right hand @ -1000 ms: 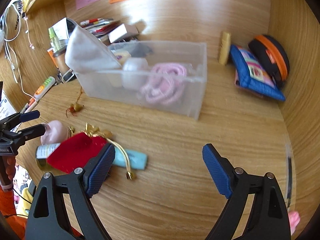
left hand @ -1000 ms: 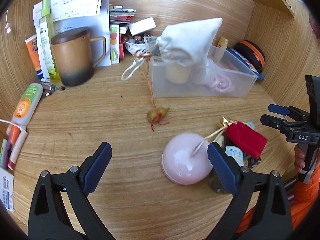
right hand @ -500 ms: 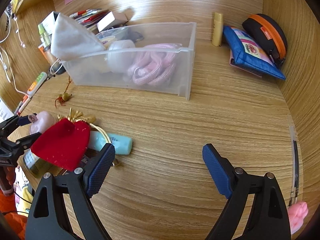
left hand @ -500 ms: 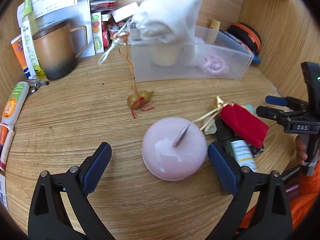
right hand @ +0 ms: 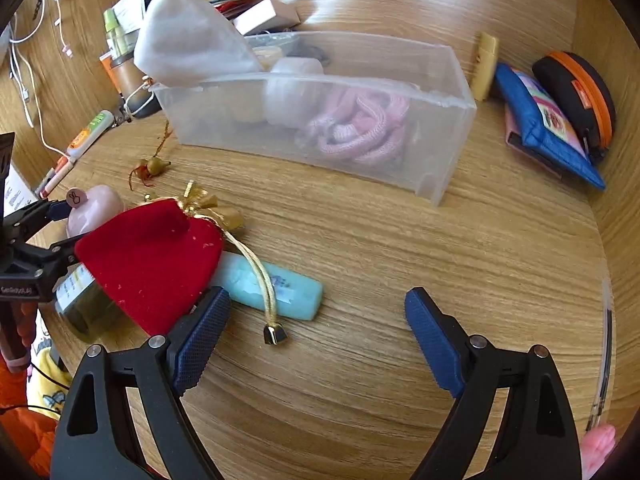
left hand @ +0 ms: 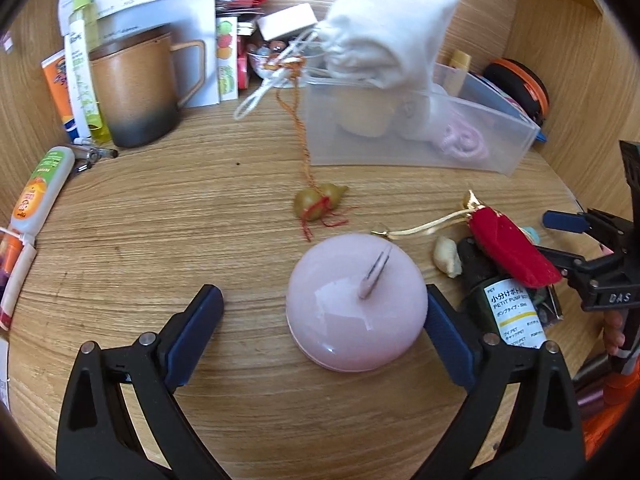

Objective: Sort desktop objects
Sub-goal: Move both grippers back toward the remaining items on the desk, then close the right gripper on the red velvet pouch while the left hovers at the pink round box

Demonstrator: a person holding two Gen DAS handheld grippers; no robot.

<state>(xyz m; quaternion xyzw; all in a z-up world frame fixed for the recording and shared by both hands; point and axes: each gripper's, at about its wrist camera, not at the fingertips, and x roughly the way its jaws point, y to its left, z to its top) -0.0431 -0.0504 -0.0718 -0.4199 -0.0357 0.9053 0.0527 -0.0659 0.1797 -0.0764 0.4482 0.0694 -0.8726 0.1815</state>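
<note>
A pink dome-shaped object (left hand: 356, 304) lies on the wooden desk between the open fingers of my left gripper (left hand: 324, 332), nearer the right finger. It also shows in the right wrist view (right hand: 94, 208). A red velvet pouch (right hand: 152, 260) with gold cord lies over a dark green bottle (left hand: 508, 308) and a teal tube (right hand: 276, 288). My right gripper (right hand: 316, 340) is open and empty, its left finger beside the pouch and tube. A clear plastic bin (right hand: 320, 120) holds a white cloth bag (left hand: 384, 36), a pink cord and jars. A small gold gourd charm (left hand: 320, 202) lies in front of the bin.
A brown mug (left hand: 132, 96), tubes and pens (left hand: 40, 192) line the left wall. A blue pouch (right hand: 548, 120) and an orange-trimmed black case (right hand: 576, 88) sit at the back right. Wooden walls close in the desk on the left, back and right.
My left gripper has moved forward and right, so the pink dome now sits between its fingers. My right gripper has moved left toward the red pouch and teal tube.
</note>
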